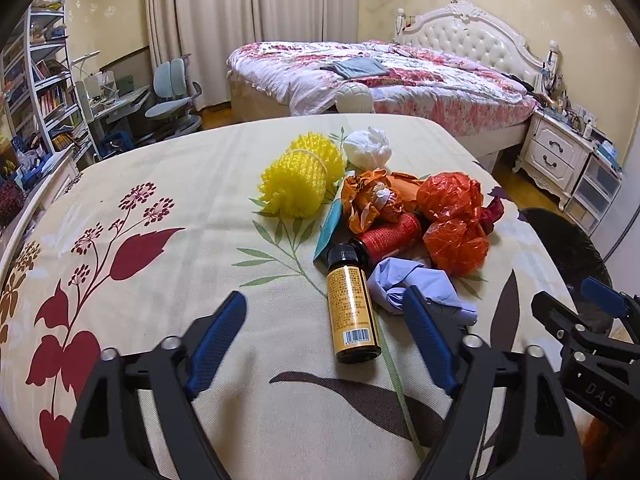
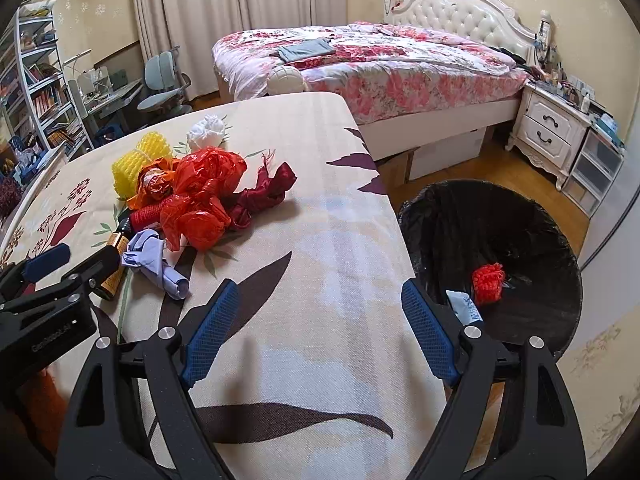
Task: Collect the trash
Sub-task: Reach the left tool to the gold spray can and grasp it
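A heap of trash lies on the flowered tablecloth (image 1: 160,184): yellow foam netting (image 1: 300,176), a white wad (image 1: 366,146), orange wrappers (image 1: 370,198), red plastic wads (image 1: 454,216), a red can (image 1: 390,236), a brown bottle with a yellow label (image 1: 352,308) and crumpled blue paper (image 1: 404,284). My left gripper (image 1: 326,328) is open, its jaws either side of the bottle's base. My right gripper (image 2: 320,316) is open and empty over the table's right edge. A black-lined bin (image 2: 492,256) beside the table holds a red netting piece (image 2: 487,282) and a pale wrapper (image 2: 464,306).
A dark red cloth scrap (image 2: 264,192) lies at the heap's right side. A bed (image 2: 380,64), a nightstand (image 2: 552,128), a desk chair (image 1: 176,92) and bookshelves (image 1: 40,80) stand beyond the table. Wood floor lies between table and bed.
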Motion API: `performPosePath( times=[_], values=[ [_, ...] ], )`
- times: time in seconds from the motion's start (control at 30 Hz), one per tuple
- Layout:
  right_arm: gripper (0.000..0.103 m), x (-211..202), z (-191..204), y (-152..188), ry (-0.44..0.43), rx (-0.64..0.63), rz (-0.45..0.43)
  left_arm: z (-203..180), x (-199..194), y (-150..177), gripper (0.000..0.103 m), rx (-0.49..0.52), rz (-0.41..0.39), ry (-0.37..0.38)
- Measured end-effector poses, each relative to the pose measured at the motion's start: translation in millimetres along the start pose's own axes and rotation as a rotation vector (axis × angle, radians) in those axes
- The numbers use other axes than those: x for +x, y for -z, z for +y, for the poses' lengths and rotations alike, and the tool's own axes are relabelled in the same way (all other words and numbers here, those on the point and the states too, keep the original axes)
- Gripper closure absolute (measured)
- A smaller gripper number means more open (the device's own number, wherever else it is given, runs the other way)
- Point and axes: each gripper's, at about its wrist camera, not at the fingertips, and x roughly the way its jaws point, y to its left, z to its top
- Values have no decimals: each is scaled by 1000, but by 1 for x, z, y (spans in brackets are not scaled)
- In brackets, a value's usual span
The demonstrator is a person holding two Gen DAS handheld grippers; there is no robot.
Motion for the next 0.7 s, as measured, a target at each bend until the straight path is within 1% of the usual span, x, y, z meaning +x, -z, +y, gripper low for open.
performPosePath(
  times=[0.07,0.13,0.23,0.37,0.4,0.63,0.7],
  values=[
    [22,0,0,-1,-3,0,0,4,5,0,38,-9,23,13],
    [22,2,1,-1,-8,-2,2,7,7,0,39,-21,36,27],
    [22,4,4,-1,-15,-4,5,8,9,-1,49,-18,50,36],
    [21,6,8,-1,-26,-12,13,8,12,2,74,-15,78,76],
    [21,6,10,-1,-29,-16,13,8,11,2,75,-12,73,73],
    [22,4,24,-2,-61,-44,15,14,0,11,75,-5,62,80],
    [24,3,30,-2,-71,-53,15,17,-3,14,75,-6,59,75]
  ],
)
